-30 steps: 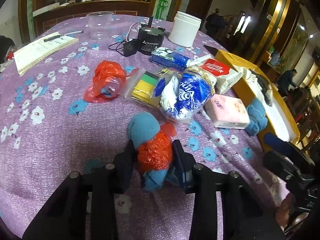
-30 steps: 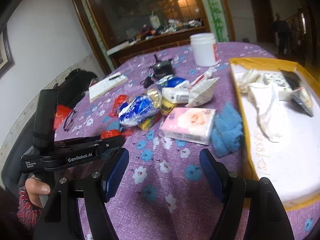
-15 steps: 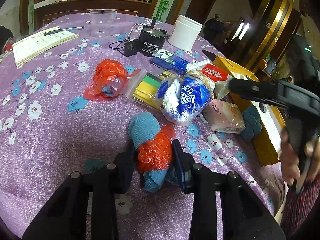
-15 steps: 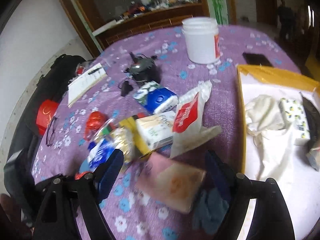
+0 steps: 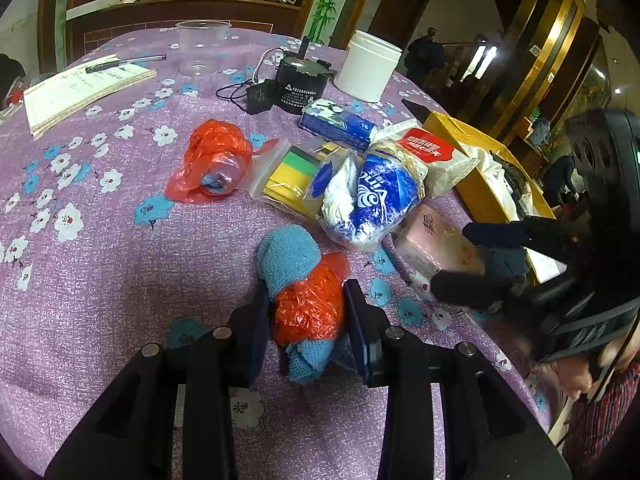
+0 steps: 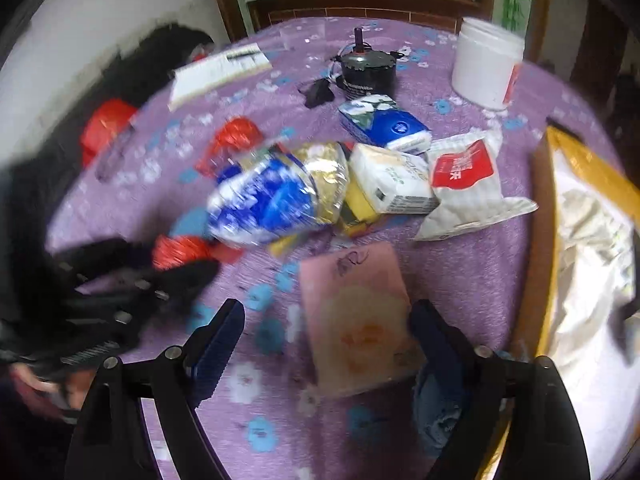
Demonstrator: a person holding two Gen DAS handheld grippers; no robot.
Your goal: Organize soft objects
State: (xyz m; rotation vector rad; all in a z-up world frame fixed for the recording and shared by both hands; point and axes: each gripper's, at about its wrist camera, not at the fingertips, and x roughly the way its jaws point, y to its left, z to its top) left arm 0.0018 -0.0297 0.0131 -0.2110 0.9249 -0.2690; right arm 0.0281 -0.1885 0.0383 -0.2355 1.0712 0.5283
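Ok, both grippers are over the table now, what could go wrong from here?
1. The left gripper pinches the blue cloth mostly through its slick orange plastic wrap; the bundle may slip when lifted.
2. The right gripper is open around the pink tissue pack, with a second blue cloth by one jaw, so closing could snag both.
3. The two grippers sit close together and might collide.

Crowded middle, open cloth on the left

Bare purple counter [image 5: 100, 264] lies wide open left of the blue towel bundle [image 5: 298, 280], room to pass there. Ahead, the red bag [image 5: 212, 164], sponge pack [image 5: 294, 172] and blue-white tissue pack [image 5: 376, 204] form a wall. On the right, the pink tissue pack [image 6: 356, 316] sits beside the yellow box [image 6: 546, 240], a tight gap between them.
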